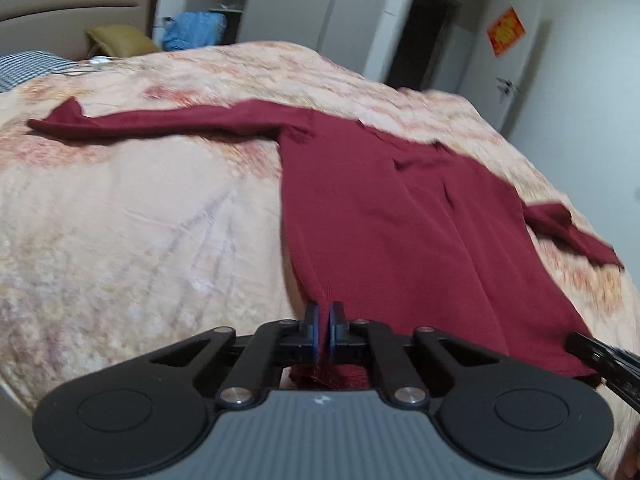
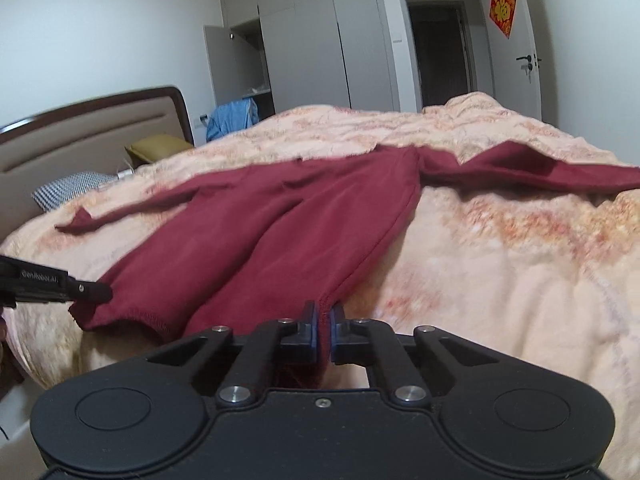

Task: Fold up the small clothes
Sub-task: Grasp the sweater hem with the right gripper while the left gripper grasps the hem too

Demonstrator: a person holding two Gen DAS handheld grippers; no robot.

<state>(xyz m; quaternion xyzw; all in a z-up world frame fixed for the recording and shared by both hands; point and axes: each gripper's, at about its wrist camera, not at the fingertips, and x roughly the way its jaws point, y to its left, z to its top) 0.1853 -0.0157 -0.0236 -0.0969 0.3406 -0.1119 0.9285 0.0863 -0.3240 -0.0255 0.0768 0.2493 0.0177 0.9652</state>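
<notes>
A dark red long-sleeved top [image 1: 400, 220] lies spread on the peach floral blanket [image 1: 140, 220], with its hem toward me. One sleeve [image 1: 160, 122] stretches far left and the other [image 1: 568, 232] runs off to the right. My left gripper [image 1: 324, 314] is shut on the hem's left corner, and red cloth bunches below its pads. In the right wrist view the top [image 2: 280, 220] runs away from my right gripper [image 2: 325, 314], which is shut on the hem's right corner. Each gripper shows in the other's view: the right one [image 1: 592, 350] and the left one [image 2: 80, 290], both at the hem.
The bed's padded headboard [image 2: 92, 136] stands at the left with a checked pillow [image 2: 68, 190] and an olive pillow [image 2: 160, 148]. A blue garment [image 2: 234, 118] lies beyond the bed. Grey wardrobes [image 2: 312, 40], a dark doorway [image 2: 440, 52] and a white door [image 2: 516, 48] line the far wall.
</notes>
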